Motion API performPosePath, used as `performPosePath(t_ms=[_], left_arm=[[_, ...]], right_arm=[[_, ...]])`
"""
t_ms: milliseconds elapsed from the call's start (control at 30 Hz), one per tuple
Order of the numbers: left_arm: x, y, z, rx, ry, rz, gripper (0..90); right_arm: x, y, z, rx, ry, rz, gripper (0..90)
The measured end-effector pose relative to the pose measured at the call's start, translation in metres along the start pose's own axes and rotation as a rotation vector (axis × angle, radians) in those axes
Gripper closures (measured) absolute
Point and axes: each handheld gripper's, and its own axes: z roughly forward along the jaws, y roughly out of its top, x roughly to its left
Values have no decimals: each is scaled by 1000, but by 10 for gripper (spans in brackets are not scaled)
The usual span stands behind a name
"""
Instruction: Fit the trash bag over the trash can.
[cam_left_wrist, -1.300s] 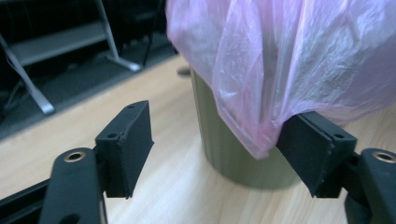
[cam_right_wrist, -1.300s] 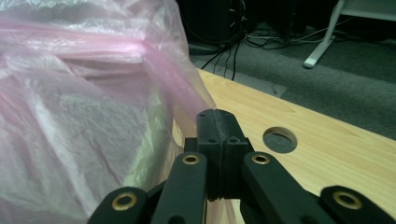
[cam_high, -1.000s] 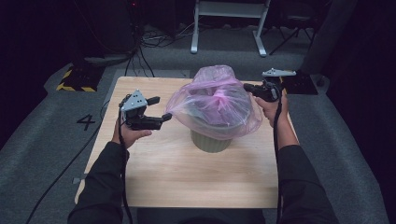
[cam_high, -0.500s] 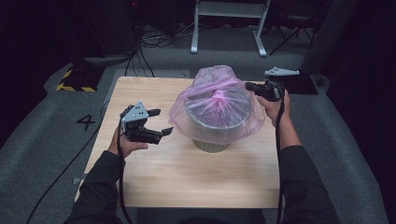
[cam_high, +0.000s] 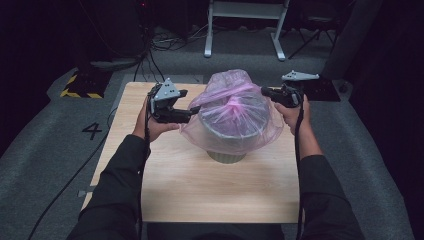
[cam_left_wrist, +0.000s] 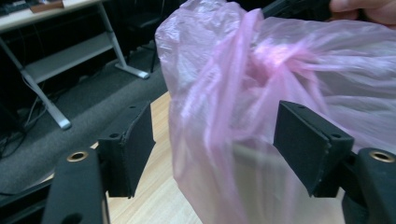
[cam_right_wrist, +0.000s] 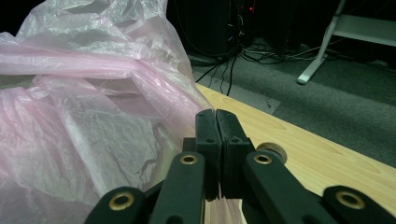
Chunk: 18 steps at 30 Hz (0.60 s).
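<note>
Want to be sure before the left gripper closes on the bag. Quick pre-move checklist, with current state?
1. Left gripper open: ok, jaws wide apart.
2. Pink bag between the left jaws: ok, a fold of film sits in the gap.
3. Right gripper shut: ok, pads pressed together.
4. Right gripper actually pinching the film: cannot tell; the bag lies right against the closed jaws, but no film is clearly visible between the pads.
5. Bin under the bag upright on the table: ok.
6. Bag's knotted top tied shut: ok, gathered into a knot over the bin.
</note>
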Motion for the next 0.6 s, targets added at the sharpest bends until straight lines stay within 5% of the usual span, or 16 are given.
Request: performPosePath(t_ms=[167, 300, 500, 600], left_arm=[[9, 3, 14, 9, -28, -2, 359], [11, 4, 22, 32, -2, 19, 428], [20, 6, 29, 15, 1, 49, 849], [22, 5, 33, 14, 15, 68, 900]], right_arm=[[0, 1, -1, -4, -1, 0, 888], [1, 2, 0, -1, 0, -6, 886], [2, 3, 3, 3, 1, -15, 882], [2, 3, 4, 9, 2, -13, 884]])
